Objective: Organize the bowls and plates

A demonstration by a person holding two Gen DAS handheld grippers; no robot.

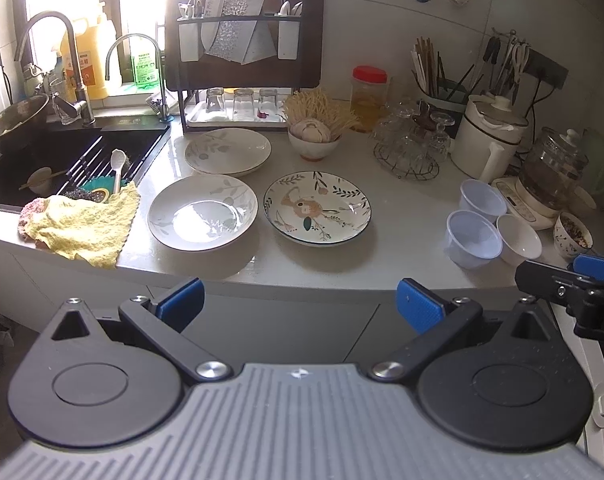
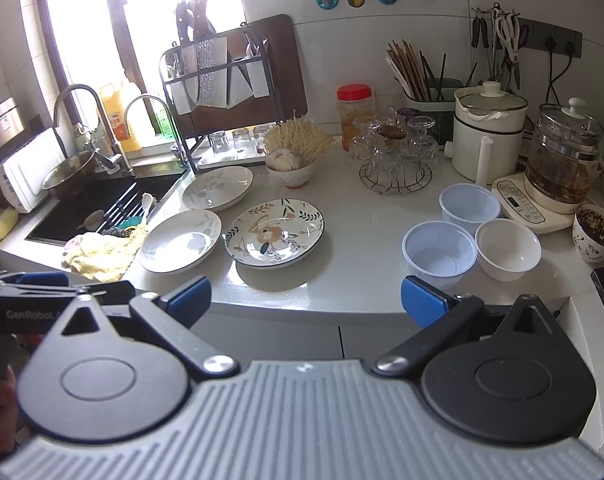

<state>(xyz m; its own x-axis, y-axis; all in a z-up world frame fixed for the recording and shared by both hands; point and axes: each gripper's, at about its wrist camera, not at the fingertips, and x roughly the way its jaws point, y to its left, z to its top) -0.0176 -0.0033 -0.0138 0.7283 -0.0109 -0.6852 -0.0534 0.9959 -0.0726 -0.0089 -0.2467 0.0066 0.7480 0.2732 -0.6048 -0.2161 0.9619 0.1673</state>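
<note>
nearby, yellow cloth (image 1: 86,227), glasses (image 2: 393,148), kettle (image 2: 561,156)

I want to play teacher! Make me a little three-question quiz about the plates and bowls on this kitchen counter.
1. How many plates lie on the counter, none of them stacked?
2. True or false: the left gripper is shut on the flowered plate.
3. Which sits nearest the white ceramic bowl: A) yellow cloth, B) clear plastic bowl, C) sink?

Key
1. Three: the flowered plate and two leaf-patterned plates.
2. False: both the left gripper and the right gripper are open and empty, held off the counter's edge.
3. B.
</note>
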